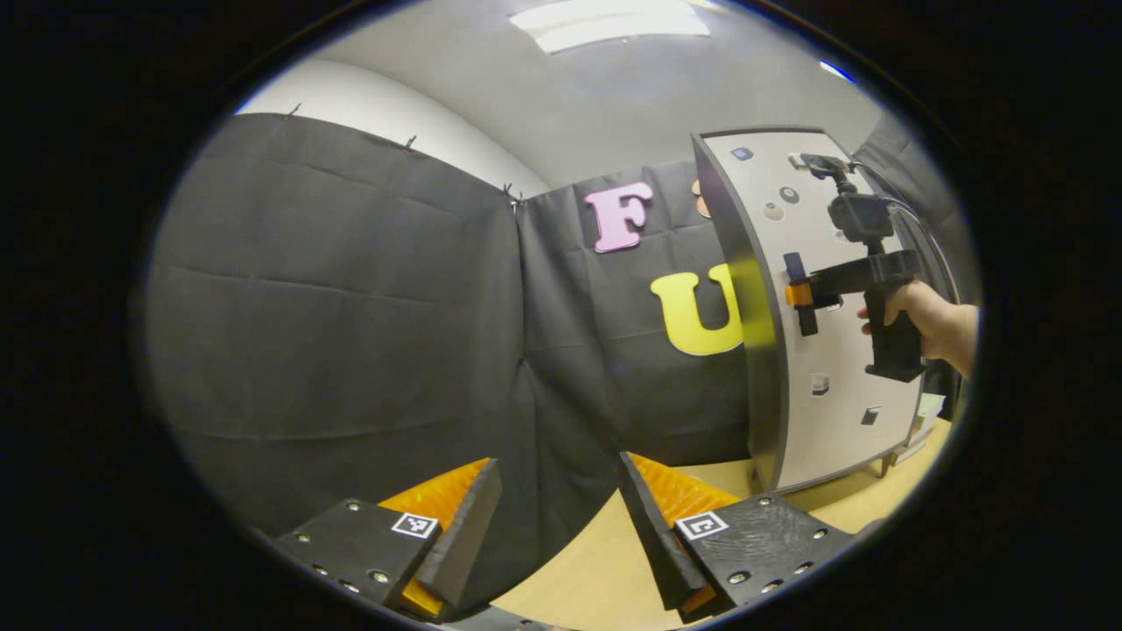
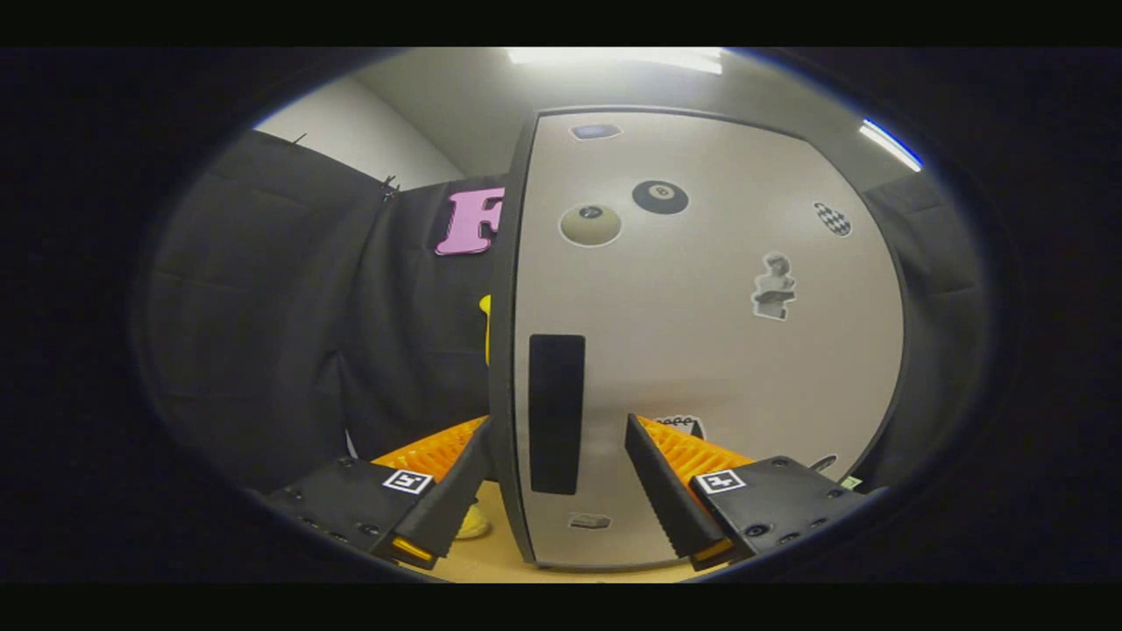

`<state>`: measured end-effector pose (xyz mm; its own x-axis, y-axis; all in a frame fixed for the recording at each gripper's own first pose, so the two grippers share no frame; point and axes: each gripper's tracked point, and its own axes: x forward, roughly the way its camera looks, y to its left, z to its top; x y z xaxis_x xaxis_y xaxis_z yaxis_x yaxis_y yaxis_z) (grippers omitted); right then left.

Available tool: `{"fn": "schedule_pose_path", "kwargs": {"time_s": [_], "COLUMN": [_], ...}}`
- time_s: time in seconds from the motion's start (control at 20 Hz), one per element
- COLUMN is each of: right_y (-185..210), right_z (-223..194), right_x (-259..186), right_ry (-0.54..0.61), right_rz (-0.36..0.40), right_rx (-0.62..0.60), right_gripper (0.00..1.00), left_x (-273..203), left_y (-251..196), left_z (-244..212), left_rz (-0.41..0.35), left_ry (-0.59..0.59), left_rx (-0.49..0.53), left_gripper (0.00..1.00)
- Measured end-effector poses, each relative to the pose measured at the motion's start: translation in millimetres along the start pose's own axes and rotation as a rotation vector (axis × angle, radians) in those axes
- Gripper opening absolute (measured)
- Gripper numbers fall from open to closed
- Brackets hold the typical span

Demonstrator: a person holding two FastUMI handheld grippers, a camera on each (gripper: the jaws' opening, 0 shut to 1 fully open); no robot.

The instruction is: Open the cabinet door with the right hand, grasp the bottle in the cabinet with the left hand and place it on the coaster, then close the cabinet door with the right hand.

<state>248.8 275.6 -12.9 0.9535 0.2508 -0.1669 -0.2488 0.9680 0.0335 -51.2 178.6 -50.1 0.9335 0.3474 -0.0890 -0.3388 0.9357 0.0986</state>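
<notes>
This is a staged recording booth, not a lived-in home. Black cloth (image 1: 351, 307), clipped up along its top edge, hangs as the walls in front of a plain white wall (image 1: 394, 109), with a ceiling light panel (image 1: 614, 22) overhead. A lone pale cabinet door (image 2: 701, 333) dotted with stickers (image 2: 659, 197) stands on a bare light wooden tabletop (image 1: 605, 570).

Both hand-held grippers gape: the left hand-held gripper (image 1: 561, 517) low, the right hand-held gripper (image 2: 554, 491) raised.
</notes>
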Motion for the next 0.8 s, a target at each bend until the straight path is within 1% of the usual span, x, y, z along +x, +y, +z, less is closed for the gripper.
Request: {"fn": "schedule_pose_path", "kwargs": {"time_s": [0.05, 0.15, 0.2, 0.25, 0.3, 0.35, 0.45, 0.5, 0.55, 0.65, 0.8], "right_y": [2, 3, 0, -2, -1, 1, 1, 1, 2, 1, 3], "right_z": [-4, -9, -10, -13, -13, -15, -15, -16, -15, -15, -14], "right_x": [5, 11, 15, 14, 13, 17, 13, 11, 10, 5, -10], "right_ry": [0.016, 0.041, 0.045, 0.054, 0.062, 0.073, 0.097, 0.105, 0.112, 0.115, 0.123], "right_rz": [0.001, -0.005, -0.023, -0.038, -0.036, -0.038, -0.043, -0.039, -0.031, -0.003, 0.038], "right_rx": [0.012, 0.032, 0.035, 0.035, 0.045, 0.060, 0.052, 0.050, 0.051, 0.056, 0.060], "right_gripper": [0.81, 0.80, 0.78, 0.62, 0.58, 0.43, 0.29, 0.27, 0.21, 0.14, 0.14], "left_x": [-1, -1, -1, -2, -2, -3, -3, -2, -1, 2, 6], "left_y": [4, 12, 14, 16, 18, 20, 21, 20, 19, 14, -1], "left_z": [-2, -5, -7, -7, -7, -8, -7, -6, -7, -3, 3], "left_rz": [0.006, 0.020, 0.025, 0.027, 0.029, 0.030, 0.027, 0.023, 0.018, 0.007, -0.031], "left_ry": [0.005, 0.013, 0.016, 0.018, 0.018, 0.017, 0.016, 0.014, 0.010, -0.003, -0.016], "left_rx": [0.000, 0.002, 0.002, 0.003, 0.004, 0.004, 0.000, -0.002, -0.005, -0.005, -0.011], "left_gripper": [0.86, 0.83, 0.82, 0.80, 0.80, 0.80, 0.80, 0.83, 0.80, 0.80, 0.81]}}
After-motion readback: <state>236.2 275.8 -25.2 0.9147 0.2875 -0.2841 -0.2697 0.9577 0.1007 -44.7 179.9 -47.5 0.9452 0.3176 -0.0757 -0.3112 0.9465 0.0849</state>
